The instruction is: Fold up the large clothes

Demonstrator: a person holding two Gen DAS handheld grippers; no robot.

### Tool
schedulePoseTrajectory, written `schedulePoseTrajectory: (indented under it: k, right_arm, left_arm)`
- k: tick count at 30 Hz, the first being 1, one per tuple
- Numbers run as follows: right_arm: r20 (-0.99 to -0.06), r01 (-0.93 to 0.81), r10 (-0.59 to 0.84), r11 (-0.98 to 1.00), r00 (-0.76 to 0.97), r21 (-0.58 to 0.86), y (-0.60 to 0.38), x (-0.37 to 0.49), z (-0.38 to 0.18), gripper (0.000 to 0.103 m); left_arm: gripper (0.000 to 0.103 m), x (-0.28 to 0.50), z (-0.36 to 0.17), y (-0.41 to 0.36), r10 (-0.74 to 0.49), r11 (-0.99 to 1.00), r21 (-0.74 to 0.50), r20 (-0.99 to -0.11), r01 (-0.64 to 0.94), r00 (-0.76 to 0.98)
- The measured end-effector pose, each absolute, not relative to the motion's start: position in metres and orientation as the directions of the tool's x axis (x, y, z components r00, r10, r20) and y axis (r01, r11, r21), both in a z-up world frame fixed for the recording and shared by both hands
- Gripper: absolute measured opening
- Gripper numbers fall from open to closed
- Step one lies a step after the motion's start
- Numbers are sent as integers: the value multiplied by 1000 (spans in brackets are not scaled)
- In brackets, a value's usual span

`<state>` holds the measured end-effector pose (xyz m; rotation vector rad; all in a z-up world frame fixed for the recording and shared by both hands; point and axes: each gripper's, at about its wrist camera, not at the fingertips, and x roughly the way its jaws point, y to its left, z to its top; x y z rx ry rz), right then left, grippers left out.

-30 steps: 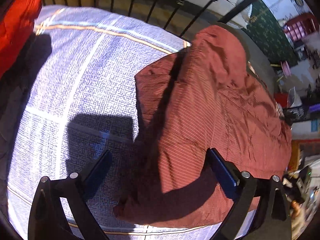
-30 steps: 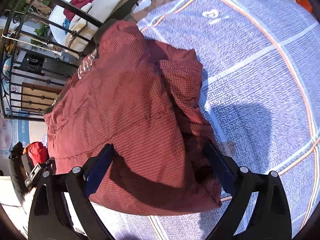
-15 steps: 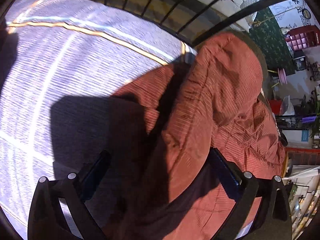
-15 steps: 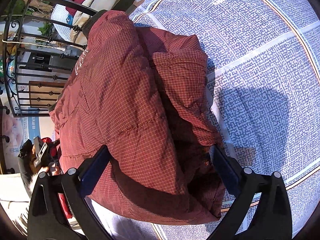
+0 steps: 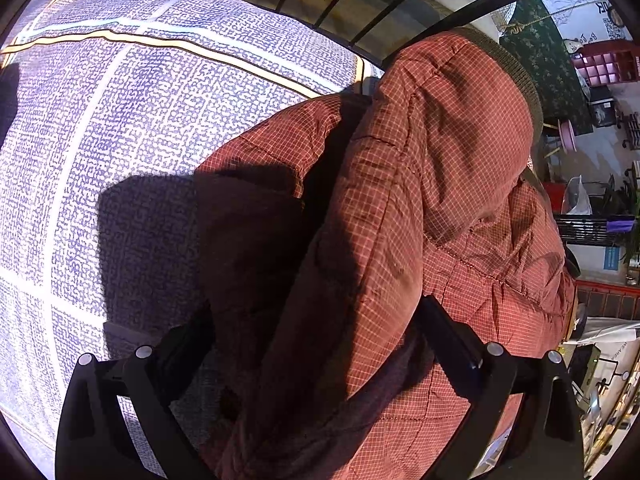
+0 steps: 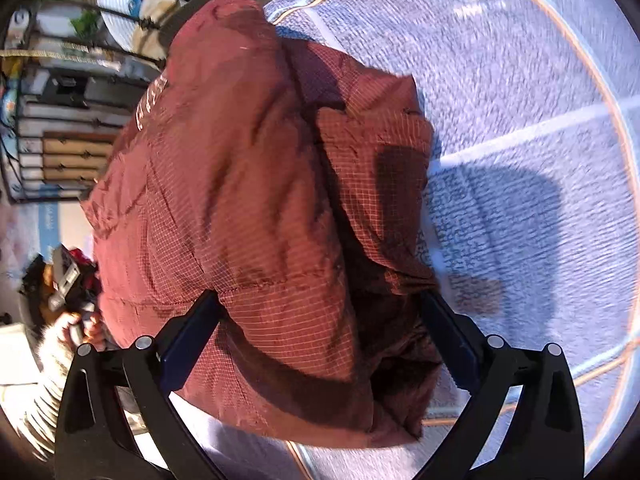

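A bulky rust-red quilted jacket (image 5: 420, 208), its fabric crossed by a fine pale grid, is lying folded in on itself on a blue-and-white patterned bedspread (image 5: 132, 128) with white bands and a thin orange stripe. In the left wrist view, the left gripper (image 5: 316, 340) is hanging over the near edge of the jacket with its two black fingers spread wide; the padded fabric is bulging up between them, and the left-hand finger (image 5: 188, 344) is sitting in deep shadow where the jacket meets the bedspread, so whether it is touching the cloth cannot be told. A brown knitted collar edge (image 5: 520, 76) is running along the far side of the jacket, close to a black metal bed rail (image 5: 400, 4). In the right wrist view, which is blurred, the right gripper (image 6: 320, 328) is also standing wide apart, its blue-padded fingers (image 6: 188, 332) straddling the near end of the same jacket (image 6: 240, 184), with one sleeve or flap lying doubled across the top toward the bedspread (image 6: 532, 92) side. Pale lettering is showing on the jacket's left edge but is too small to read. At the lower left of that view, a person's hand (image 6: 80, 328) is gripping a handle beside the bed. Sunlight is casting hard dark shadows over both jacket and bedspread.
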<state>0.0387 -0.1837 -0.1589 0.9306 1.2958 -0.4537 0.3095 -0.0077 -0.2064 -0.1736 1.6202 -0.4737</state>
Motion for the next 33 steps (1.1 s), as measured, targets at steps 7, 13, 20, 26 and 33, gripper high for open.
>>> schedulePoseTrajectory:
  k: [7,13,20,26,33]
  right_arm:
    - [-933,694,235,625,271,359,-193,47,-173,98]
    - [-890,682,269,572,369,456,-202,38,-192,99]
    - [-883,707,187,537,431,459,-174,39,-178,69]
    - [-859,723,126,489,496,488,-152,27,-153,30]
    - [-819,676,136,499,557,543,-99,-2,-107,20]
  left_arm:
    - [98,310,-213,-8,-385,903,-400,-916,155,-114]
    - [92,313,-212,-16,-364,907,-379,-925,182,-112]
    - [51,300,-186,-34,-329,899,-330,-943,288,-51]
    - [21,282,-154,-44,-301,874,-268,-953,406,20]
    - [17,232,-79,-32,-405,817,-305,-907,490,111]
